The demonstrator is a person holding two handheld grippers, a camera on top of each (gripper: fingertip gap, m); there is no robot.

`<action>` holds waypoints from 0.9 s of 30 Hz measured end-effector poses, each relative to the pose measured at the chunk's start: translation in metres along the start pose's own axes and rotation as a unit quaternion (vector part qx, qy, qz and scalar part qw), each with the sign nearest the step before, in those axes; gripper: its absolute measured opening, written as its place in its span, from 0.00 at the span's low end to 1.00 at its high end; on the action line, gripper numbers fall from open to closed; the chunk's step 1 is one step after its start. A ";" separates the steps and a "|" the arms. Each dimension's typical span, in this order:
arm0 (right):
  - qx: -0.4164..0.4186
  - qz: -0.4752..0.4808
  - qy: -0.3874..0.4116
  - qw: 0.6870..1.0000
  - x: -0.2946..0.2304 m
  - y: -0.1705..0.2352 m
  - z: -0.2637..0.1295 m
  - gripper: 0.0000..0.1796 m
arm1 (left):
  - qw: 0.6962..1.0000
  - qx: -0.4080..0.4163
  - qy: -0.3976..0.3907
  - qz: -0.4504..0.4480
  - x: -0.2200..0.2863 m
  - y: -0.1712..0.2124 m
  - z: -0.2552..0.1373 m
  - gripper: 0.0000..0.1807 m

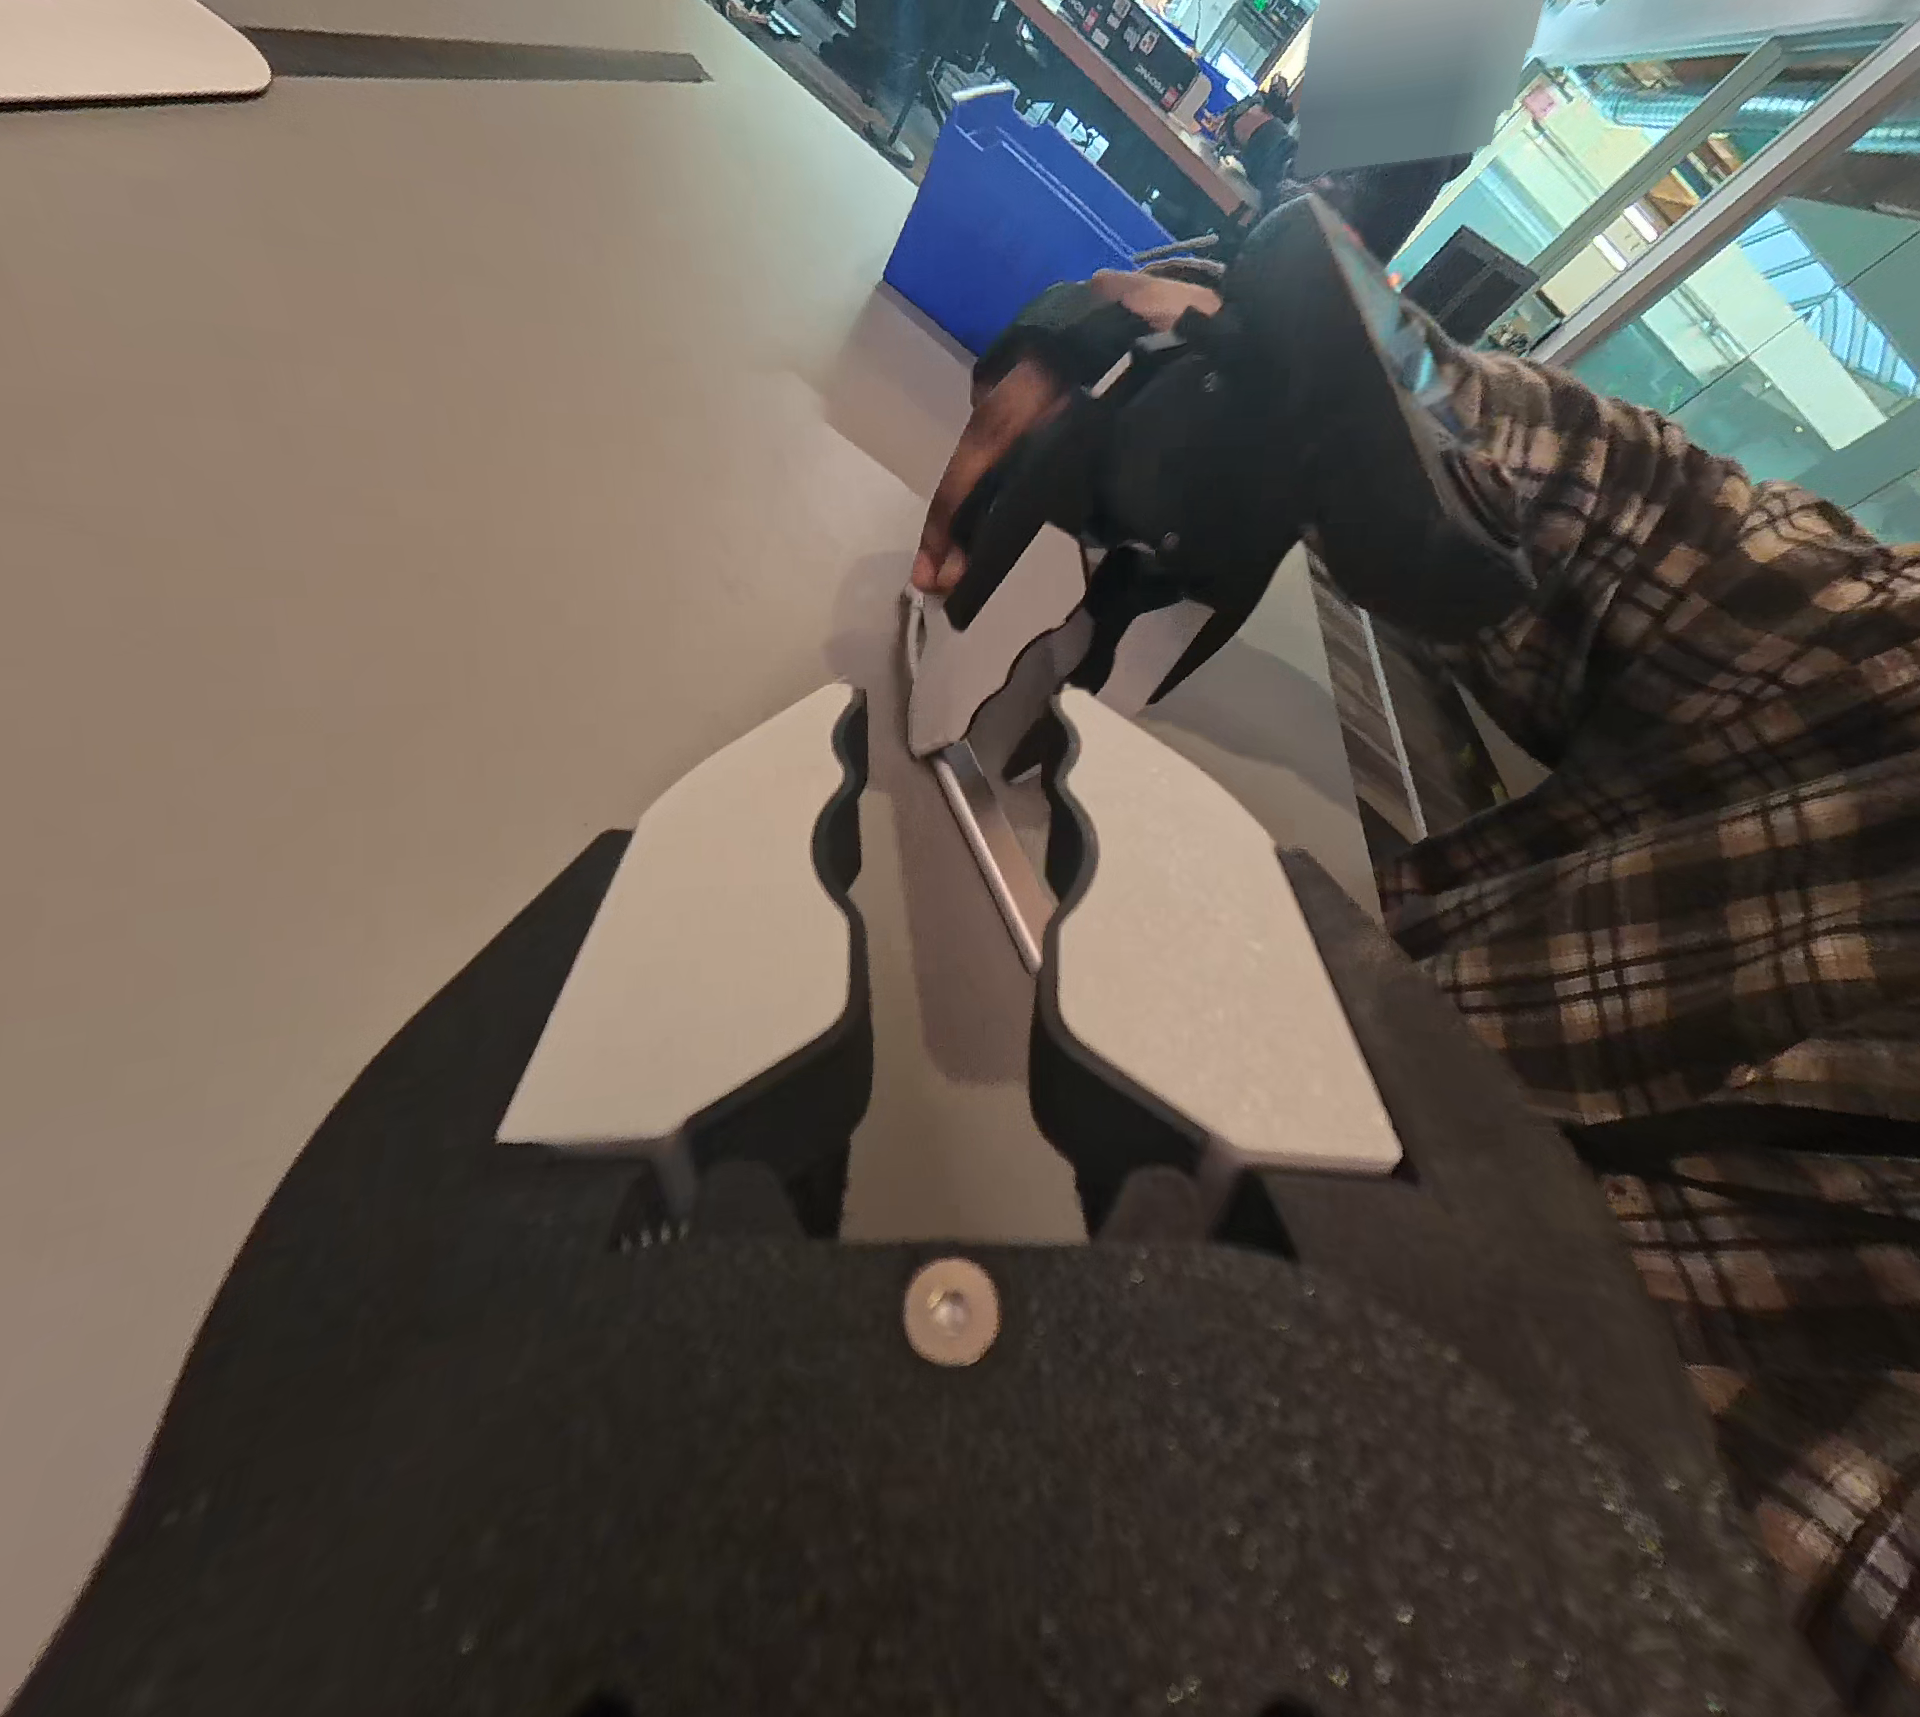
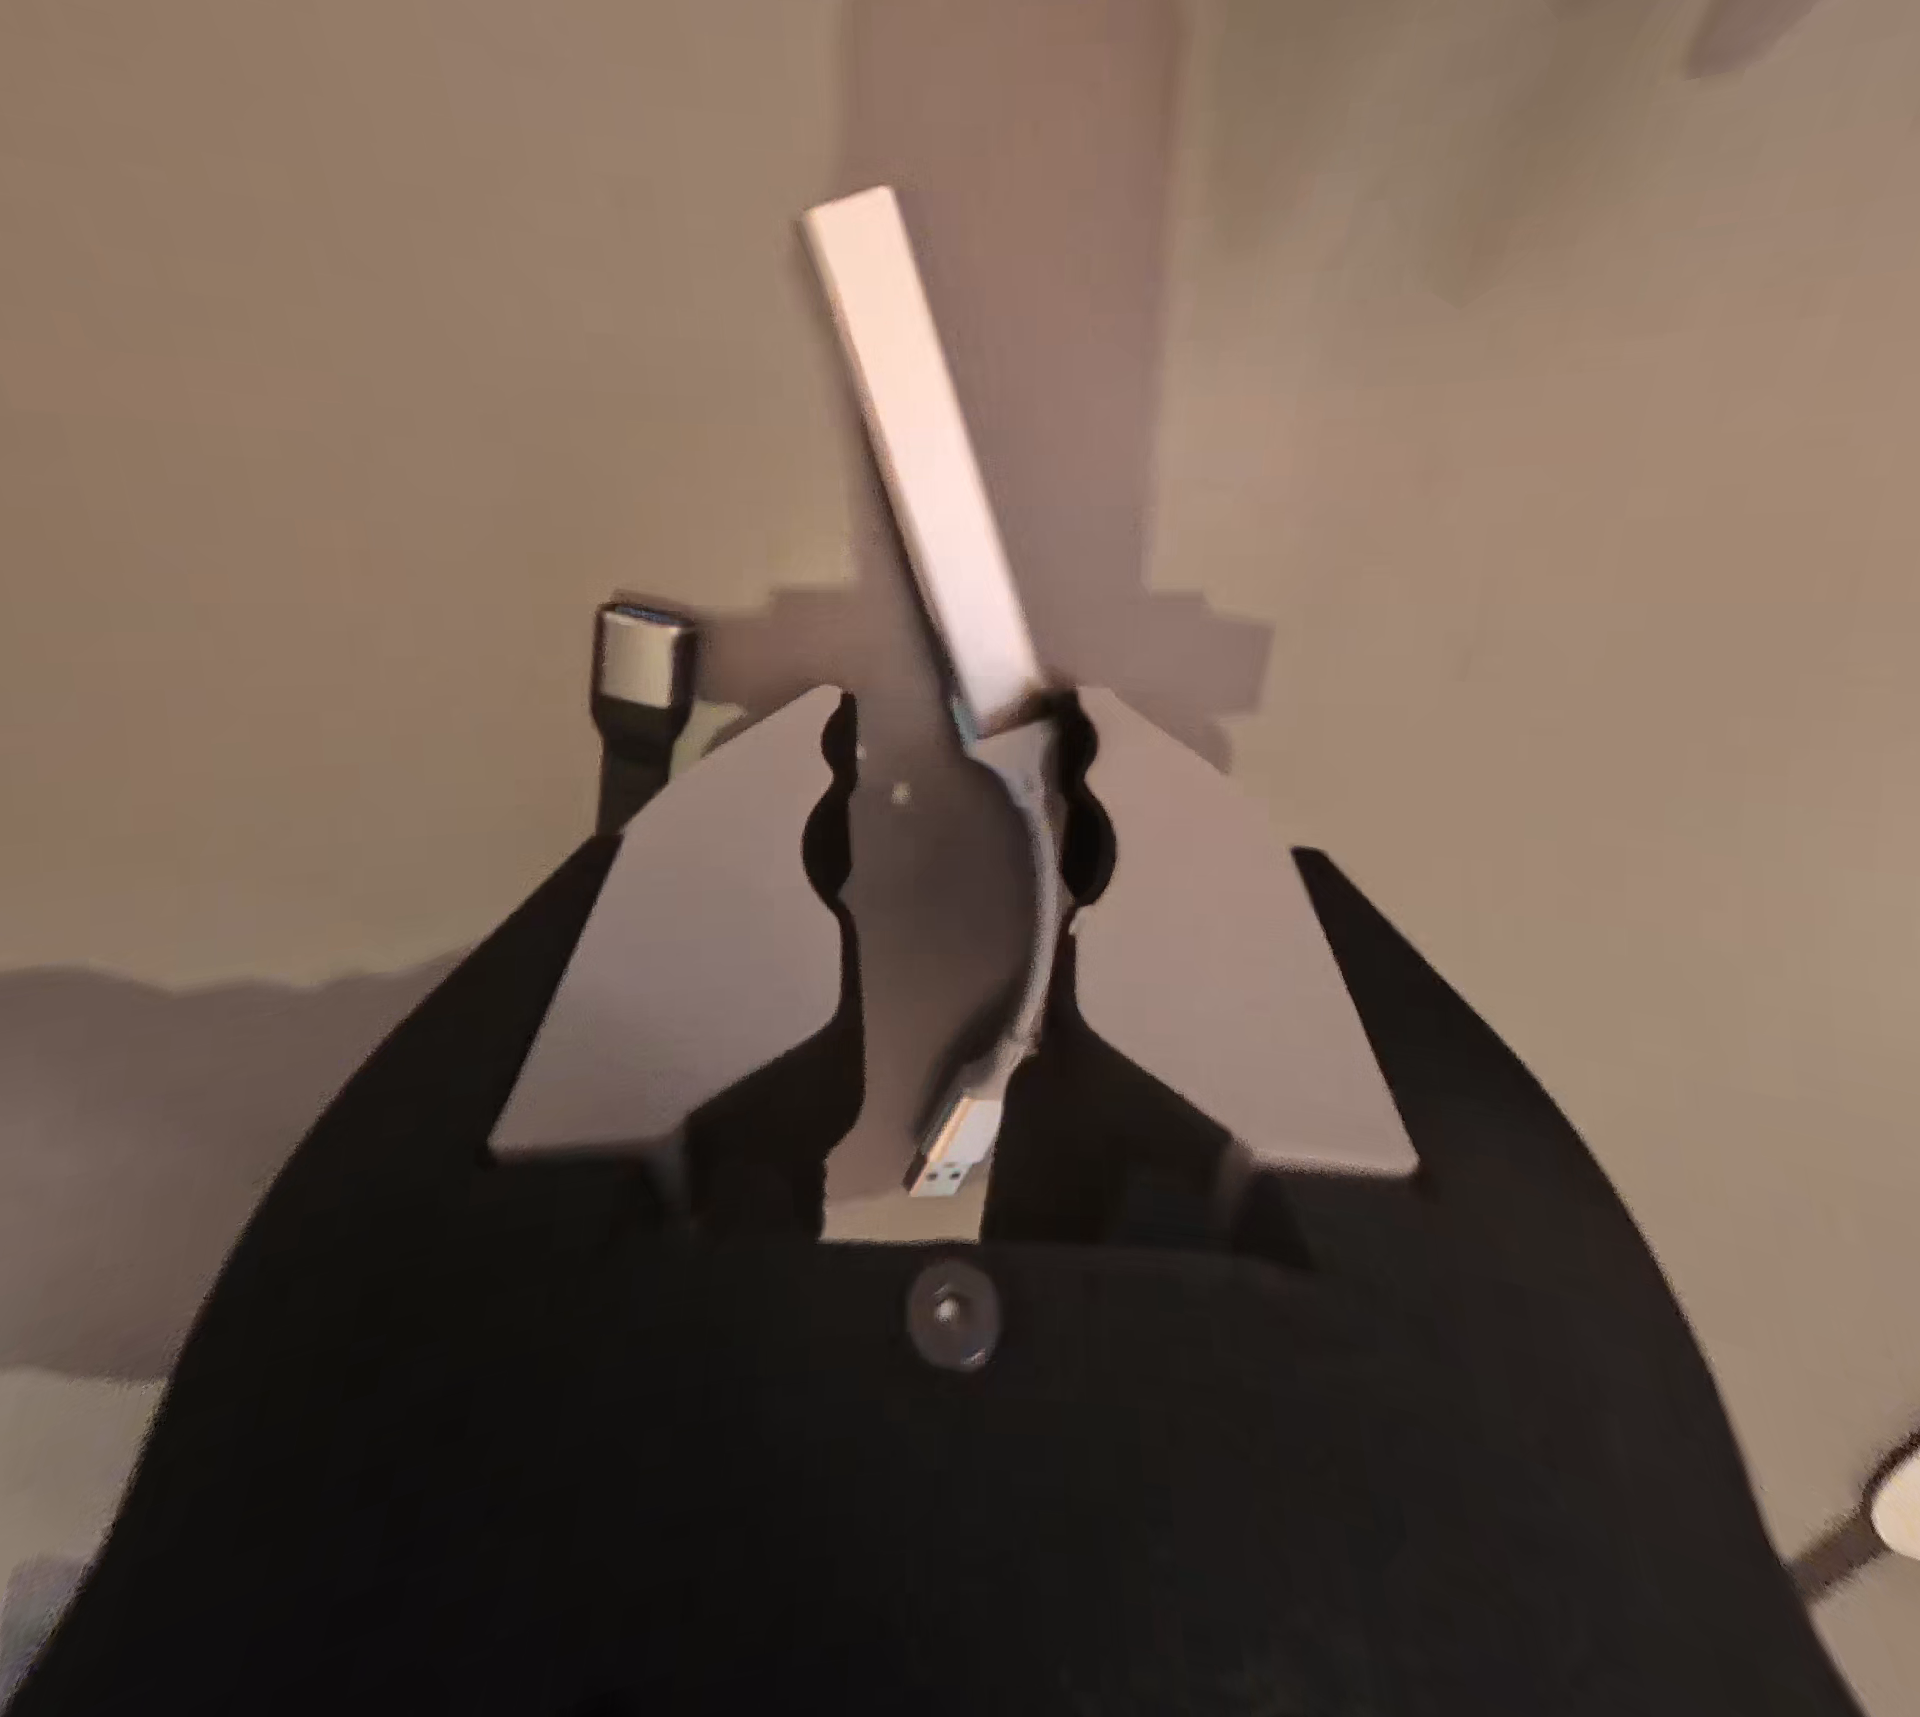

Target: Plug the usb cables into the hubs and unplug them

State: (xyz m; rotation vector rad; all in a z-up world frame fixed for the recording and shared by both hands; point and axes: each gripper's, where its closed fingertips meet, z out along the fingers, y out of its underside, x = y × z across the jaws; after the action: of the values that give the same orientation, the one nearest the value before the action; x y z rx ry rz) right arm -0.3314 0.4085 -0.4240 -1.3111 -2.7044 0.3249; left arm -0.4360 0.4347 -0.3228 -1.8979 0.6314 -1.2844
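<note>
Two grippers, left (image 1: 956, 732) and right (image 2: 956, 711), are hanging apart-jawed, gripping nothing, over one hub (image 2: 920, 462); one loose plug (image 2: 639, 654) is lying centre-left.

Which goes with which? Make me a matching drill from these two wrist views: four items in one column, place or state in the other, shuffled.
Items:
1. silver hub
2. silver USB plug
3. black-cabled connector
4. blue bin

Places or states:
A. off the table's far edge
B. on the table, left of the right gripper's fingers
C. long bar lying ahead of the right gripper's fingertips
D. unplugged, between the right gripper's open fingers

Pairs: 1-C, 2-D, 3-B, 4-A
</note>
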 end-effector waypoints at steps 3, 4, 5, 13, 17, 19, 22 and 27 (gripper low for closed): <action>0.017 0.011 -0.013 1.000 0.002 -0.003 0.001 0.10 | 1.000 0.013 0.007 -0.011 0.000 -0.004 -0.003 0.17; 0.024 0.014 -0.015 1.000 0.002 -0.003 0.001 0.10 | 1.000 0.019 0.011 -0.015 0.001 -0.005 -0.005 0.17; 0.030 0.015 -0.016 0.999 0.002 -0.003 0.002 0.10 | 0.999 0.025 0.015 -0.021 0.001 -0.007 -0.005 0.17; 0.070 -0.025 0.028 0.997 0.016 -0.004 -0.023 0.09 | 0.994 0.004 0.043 -0.096 0.000 0.005 0.004 0.20; 0.055 -0.081 0.059 0.993 0.024 -0.009 -0.053 0.09 | 0.986 -0.028 0.107 -0.127 0.020 0.015 0.018 0.21; 0.041 -0.115 0.077 0.990 0.029 -0.012 -0.064 0.09 | 0.977 -0.031 0.151 -0.149 0.033 0.016 0.023 0.22; 0.019 -0.167 0.103 0.980 0.036 -0.020 -0.078 0.09 | 0.966 -0.042 0.180 -0.178 0.042 0.021 0.030 0.23; 0.006 -0.234 0.119 0.965 0.041 -0.038 -0.091 0.09 | 0.958 -0.047 0.195 -0.207 0.044 0.025 0.036 0.18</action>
State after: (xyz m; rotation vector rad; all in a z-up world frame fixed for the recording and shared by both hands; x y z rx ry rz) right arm -0.3677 0.4302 -0.3263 -0.6225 -2.6836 0.1223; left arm -0.3861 0.3981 -0.3259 -1.9333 0.5086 -1.9594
